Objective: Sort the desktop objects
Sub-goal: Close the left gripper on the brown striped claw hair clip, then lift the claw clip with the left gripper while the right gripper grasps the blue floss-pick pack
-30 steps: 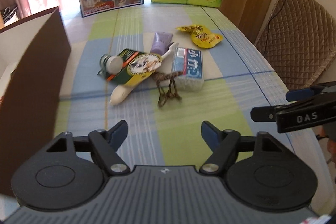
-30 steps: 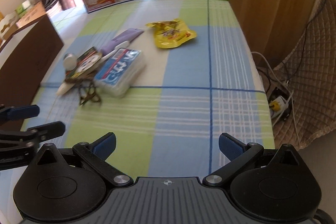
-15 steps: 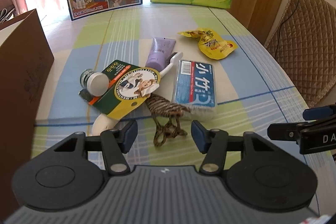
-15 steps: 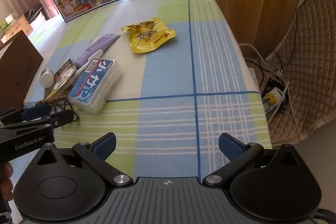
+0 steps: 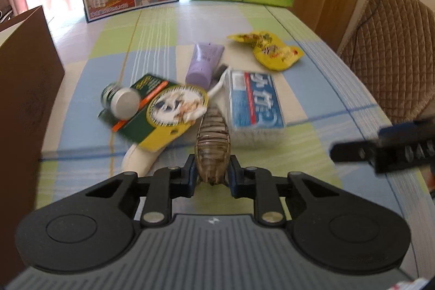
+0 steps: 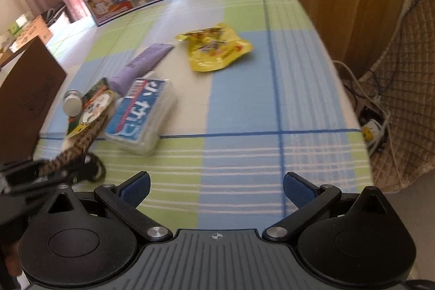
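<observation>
Left gripper (image 5: 211,175): jaws having just been closing, now pinching the near end of the braided brown cord (image 5: 212,146), which is lying on the desk (image 5: 312,143) beside the blue tissue pack (image 5: 254,102). Right gripper (image 6: 216,185): hovering, jaws spread wide, holding nothing.

The left gripper (image 5: 212,175) has advanced toward the cluster of objects on the tabletop (image 5: 307,143), and its jaws, which stood wide apart over bare cloth a second ago, have just been closing and now clamp the near end of the braided brown cord (image 5: 213,146). The cord's near end, previously lying flat with its loops spread on the cloth, is now raised between the jaws. The right gripper (image 6: 216,188) has shifted nearer the cluster, so the blue-labelled pack (image 6: 141,113) and the yellow packet (image 6: 216,48) appear larger in its view.
</observation>
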Available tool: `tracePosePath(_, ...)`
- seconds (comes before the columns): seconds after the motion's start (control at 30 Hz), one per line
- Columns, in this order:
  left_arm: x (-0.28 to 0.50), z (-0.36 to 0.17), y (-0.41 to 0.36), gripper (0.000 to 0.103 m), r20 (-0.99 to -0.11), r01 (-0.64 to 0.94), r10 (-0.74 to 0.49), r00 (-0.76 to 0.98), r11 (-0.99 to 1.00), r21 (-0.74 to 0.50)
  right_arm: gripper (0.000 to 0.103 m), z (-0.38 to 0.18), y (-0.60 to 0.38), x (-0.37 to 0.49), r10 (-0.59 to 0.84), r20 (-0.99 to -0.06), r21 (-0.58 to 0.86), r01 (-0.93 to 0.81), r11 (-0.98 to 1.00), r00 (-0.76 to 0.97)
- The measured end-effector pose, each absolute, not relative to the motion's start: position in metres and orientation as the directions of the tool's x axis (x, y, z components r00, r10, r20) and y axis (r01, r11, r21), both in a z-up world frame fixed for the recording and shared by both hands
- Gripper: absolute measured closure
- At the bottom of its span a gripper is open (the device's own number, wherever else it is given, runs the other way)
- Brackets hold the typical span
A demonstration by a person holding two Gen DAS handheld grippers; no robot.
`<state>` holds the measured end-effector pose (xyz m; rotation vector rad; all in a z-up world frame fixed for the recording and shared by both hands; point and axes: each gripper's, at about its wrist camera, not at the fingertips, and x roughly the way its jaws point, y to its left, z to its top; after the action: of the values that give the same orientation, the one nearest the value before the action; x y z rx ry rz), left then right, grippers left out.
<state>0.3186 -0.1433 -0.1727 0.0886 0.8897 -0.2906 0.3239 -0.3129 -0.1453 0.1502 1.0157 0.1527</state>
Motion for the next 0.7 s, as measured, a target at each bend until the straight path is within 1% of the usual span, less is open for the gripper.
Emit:
tracePosePath(0.2,0.291,-0.169,-0.112,0.084,-0.791,0.226,-0.16,0.59,0.974,-0.028,0.002,-0.144,-0.281,0.338,0.242,-0.812,0.202,-0.133,0.97,0.532)
tracePosePath(0.4,0.289,-0.166,-0.082,0.084,-0.796,0.104,-0.069,0.602,0.995,-0.008,0.003,-0.145,-0.245,0.359,0.263,-0.787,0.19,-0.187,0.964,0.557)
tracePosePath(0.47,0.294,-0.166,-0.076,0.084,-0.793,0.072,-0.04,0.608,0.997,0.006,0.009,-0.147,-0.236,0.367,0.25,-0.787,0.166,-0.197,0.966,0.564)
tracePosePath(0.53,0.301,-0.164,-0.07,0.084,-0.787,0.048,-0.024,0.617,0.999,0.006,0.018,-0.15,-0.227,0.375,0.225,-0.79,0.135,-0.197,0.971,0.57)
tracePosePath(0.7,0.314,-0.165,-0.062,0.084,-0.789,0.008,-0.003,0.615,1.0,0.003,0.027,-0.161,-0.217,0.395,0.181,-0.806,0.092,-0.182,0.979,0.563)
